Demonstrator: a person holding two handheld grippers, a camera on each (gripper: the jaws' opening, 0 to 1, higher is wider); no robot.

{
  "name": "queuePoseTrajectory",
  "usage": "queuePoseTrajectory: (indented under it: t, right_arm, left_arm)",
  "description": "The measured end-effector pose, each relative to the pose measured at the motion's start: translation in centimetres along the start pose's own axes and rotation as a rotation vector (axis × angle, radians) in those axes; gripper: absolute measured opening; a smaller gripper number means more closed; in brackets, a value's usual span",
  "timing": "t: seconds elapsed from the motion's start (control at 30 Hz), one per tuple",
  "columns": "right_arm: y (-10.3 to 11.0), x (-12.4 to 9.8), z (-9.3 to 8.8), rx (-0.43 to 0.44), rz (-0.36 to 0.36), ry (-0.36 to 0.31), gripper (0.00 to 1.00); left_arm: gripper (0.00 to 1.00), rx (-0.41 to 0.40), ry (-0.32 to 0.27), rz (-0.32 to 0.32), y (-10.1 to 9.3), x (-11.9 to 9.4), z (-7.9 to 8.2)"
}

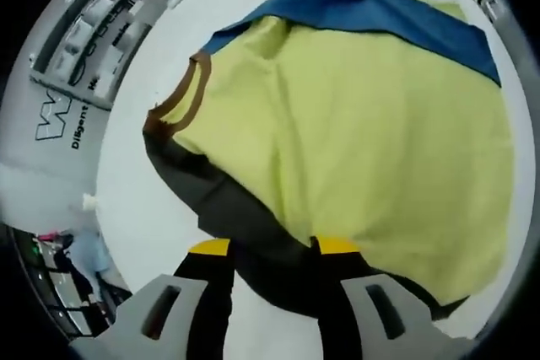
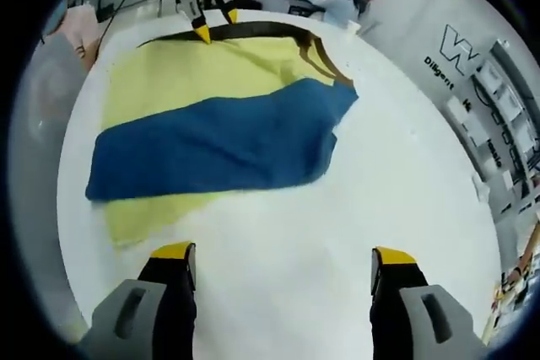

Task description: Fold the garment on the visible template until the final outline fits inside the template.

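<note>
Spread flat across the white table [image 2: 354, 208]: a soft yellow-green cotton shirt with a brown-trimmed collar, one blue sleeve and one dark charcoal sleeve [image 1: 354, 132]. Blue sleeve [image 2: 211, 145] already folded across the yellow body; charcoal sleeve [image 1: 228, 208] lying along the near edge in the left gripper view. No template outline distinguishable under the cloth.

Left gripper [image 1: 274, 255] with yellow-tipped jaws straddling the charcoal sleeve, seemingly closing on a fold of it, though grip not certain from the left gripper view; also seen far off in the right gripper view, tips at the dark sleeve edge. Right gripper [image 2: 283, 263] spread wide over bare table, holding nothing, well short of the shirt's near hem.

Likely handling: light, limp, prone to wrinkling and dragging; slides easily on the smooth top. Best taken at the sleeve's edge or cuff, pinching one layer only, lifting low and laying over.

Around: shelving and a lettered wall panel [image 2: 460, 56] beyond the table, desks and a person far off. Nothing on the table blocking the fold.
</note>
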State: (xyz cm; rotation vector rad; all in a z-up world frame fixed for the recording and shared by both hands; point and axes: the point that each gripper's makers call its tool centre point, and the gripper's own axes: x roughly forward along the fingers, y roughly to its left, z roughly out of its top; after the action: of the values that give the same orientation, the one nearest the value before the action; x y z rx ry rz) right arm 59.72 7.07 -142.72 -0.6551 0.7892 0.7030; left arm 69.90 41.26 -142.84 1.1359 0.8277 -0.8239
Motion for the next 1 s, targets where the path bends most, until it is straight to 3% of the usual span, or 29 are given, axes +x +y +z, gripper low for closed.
queuePoseTrajectory:
  t: [0.13, 0.23, 0.37, 0.4, 0.53, 0.83, 1.0]
  right_arm:
    - [0.7, 0.0, 0.8, 0.008, 0.022, -0.018, 0.79]
    - [2.5, -0.4, 1.0, 0.03, 0.085, -0.027, 0.61]
    - [5.0, -0.4, 1.0, 0.101, 0.171, -0.02, 0.45]
    - [5.6, -0.1, 0.8, 0.135, 0.193, -0.005, 0.41]
    - [6.9, 0.3, 0.8, 0.135, 0.221, 0.008, 0.34]
    - [7.7, 0.4, 0.9, 0.217, 0.27, 0.021, 0.2]
    - [8.3, 0.5, 1.2, 0.204, 0.295, 0.036, 0.07]
  left_arm:
    - [0.43, -0.053, -0.006, 0.001, 0.3, 0.0, -0.3]
    - [0.43, -0.072, -0.012, 0.002, 0.3, 0.1, -0.4]
    - [0.43, -0.063, -0.015, 0.004, 0.1, 0.1, -0.3]
    - [0.42, -0.062, -0.015, 0.004, 0.1, 0.1, -0.3]
    - [0.41, -0.057, -0.015, 0.003, 0.0, 0.1, -0.3]
    - [0.42, -0.066, -0.017, -0.001, 0.1, 0.2, -0.3]
    - [0.41, -0.076, -0.016, -0.004, 0.1, 0.2, -0.4]
